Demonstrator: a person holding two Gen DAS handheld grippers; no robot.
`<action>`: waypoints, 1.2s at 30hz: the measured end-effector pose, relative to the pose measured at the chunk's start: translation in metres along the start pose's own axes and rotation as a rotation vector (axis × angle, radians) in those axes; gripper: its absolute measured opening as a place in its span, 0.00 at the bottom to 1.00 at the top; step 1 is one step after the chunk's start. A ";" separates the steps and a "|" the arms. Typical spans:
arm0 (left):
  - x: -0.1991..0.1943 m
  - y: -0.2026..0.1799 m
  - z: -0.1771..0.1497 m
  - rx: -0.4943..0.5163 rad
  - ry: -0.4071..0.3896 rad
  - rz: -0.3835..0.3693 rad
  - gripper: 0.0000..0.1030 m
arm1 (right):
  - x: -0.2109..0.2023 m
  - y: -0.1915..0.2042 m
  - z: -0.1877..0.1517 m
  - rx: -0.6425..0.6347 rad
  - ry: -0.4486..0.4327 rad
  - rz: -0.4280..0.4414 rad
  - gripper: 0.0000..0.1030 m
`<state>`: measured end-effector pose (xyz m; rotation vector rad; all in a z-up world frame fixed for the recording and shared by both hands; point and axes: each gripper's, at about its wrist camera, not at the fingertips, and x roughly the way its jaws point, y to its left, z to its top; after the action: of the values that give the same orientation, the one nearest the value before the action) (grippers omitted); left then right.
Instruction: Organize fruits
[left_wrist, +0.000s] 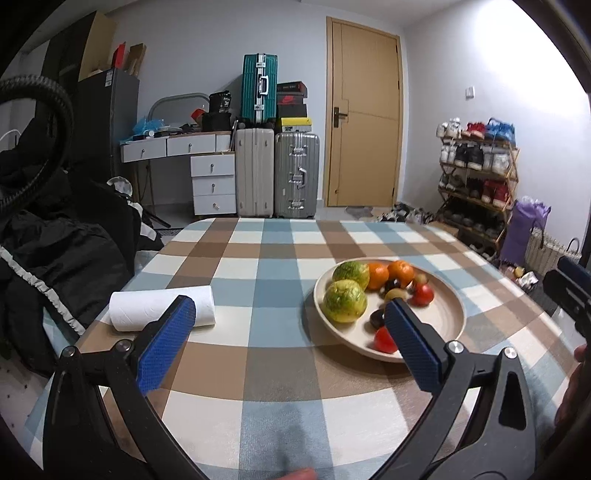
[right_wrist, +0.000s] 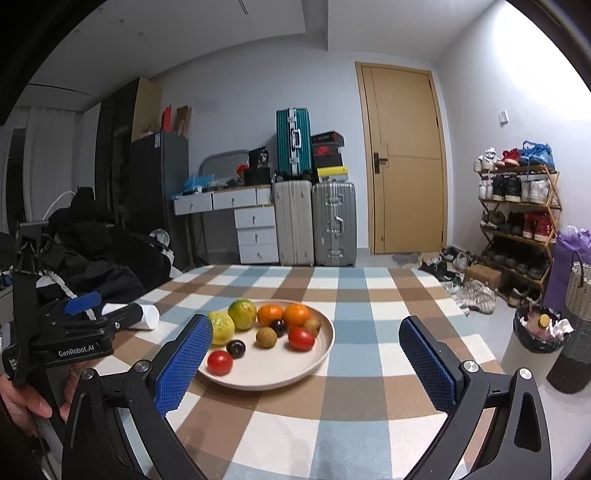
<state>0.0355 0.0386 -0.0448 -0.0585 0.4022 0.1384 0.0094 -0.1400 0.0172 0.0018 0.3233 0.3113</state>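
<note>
Both grippers hover over the checked tabletop (right_wrist: 351, 332) with fingers spread wide, holding nothing.

The plate (right_wrist: 317, 354) of fruit sits at 12 o'clock of the right gripper (right_wrist: 306, 332) and at 1 o'clock of the left gripper (left_wrist: 290, 314). On it lie 2 green-yellow citrus (right_wrist: 242, 314), 2 oranges (right_wrist: 270, 314), 2 red tomatoes (right_wrist: 301, 339), 2 dark fruits (right_wrist: 235, 348) and a brown one (right_wrist: 266, 337). A paper towel roll (left_wrist: 162, 306) lies at the plate's 9 o'clock, well apart.
</note>
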 end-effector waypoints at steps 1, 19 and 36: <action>0.000 -0.001 0.000 -0.002 -0.002 -0.005 0.99 | 0.003 -0.001 0.000 0.001 0.012 -0.002 1.00; 0.000 -0.006 0.000 0.014 -0.054 -0.014 0.99 | 0.011 0.008 -0.002 -0.044 0.038 -0.031 1.00; -0.007 -0.008 -0.002 0.023 -0.079 -0.016 0.99 | 0.010 0.008 -0.002 -0.045 0.035 -0.032 1.00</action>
<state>0.0300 0.0298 -0.0438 -0.0334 0.3241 0.1203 0.0153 -0.1295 0.0123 -0.0527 0.3503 0.2875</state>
